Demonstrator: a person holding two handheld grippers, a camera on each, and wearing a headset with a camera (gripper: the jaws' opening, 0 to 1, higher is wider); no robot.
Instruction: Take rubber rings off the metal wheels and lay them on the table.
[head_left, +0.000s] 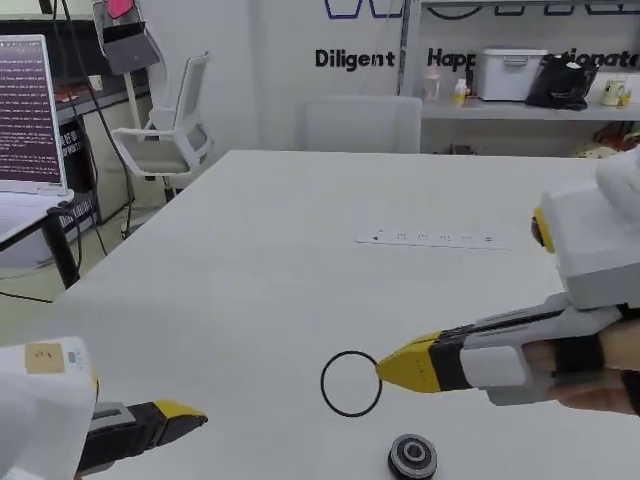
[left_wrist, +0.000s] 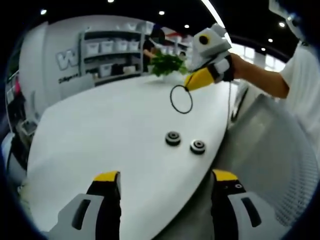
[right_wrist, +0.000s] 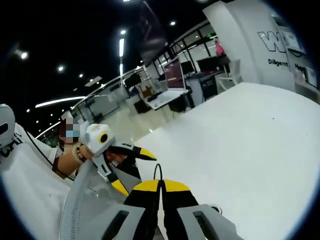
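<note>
The right gripper (head_left: 381, 369) has its yellow-tipped jaws pressed together on a thin black rubber ring (head_left: 350, 383), pinching it at one edge. The ring is a plain, slim, open loop (round as a hoop in the left gripper view) held over the white table (head_left: 250, 260). Near it on the table sit two small round metal wheels (left_wrist: 173, 138) (left_wrist: 198, 146) with dark rims, just beside each other. The left gripper (left_wrist: 165, 179) hangs at the table's near edge, jaws spread and holding nothing

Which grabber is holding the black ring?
The right gripper, its jaws pinched shut on the rubber ring. The left gripper has its jaws wide apart, with nothing between them.
</note>
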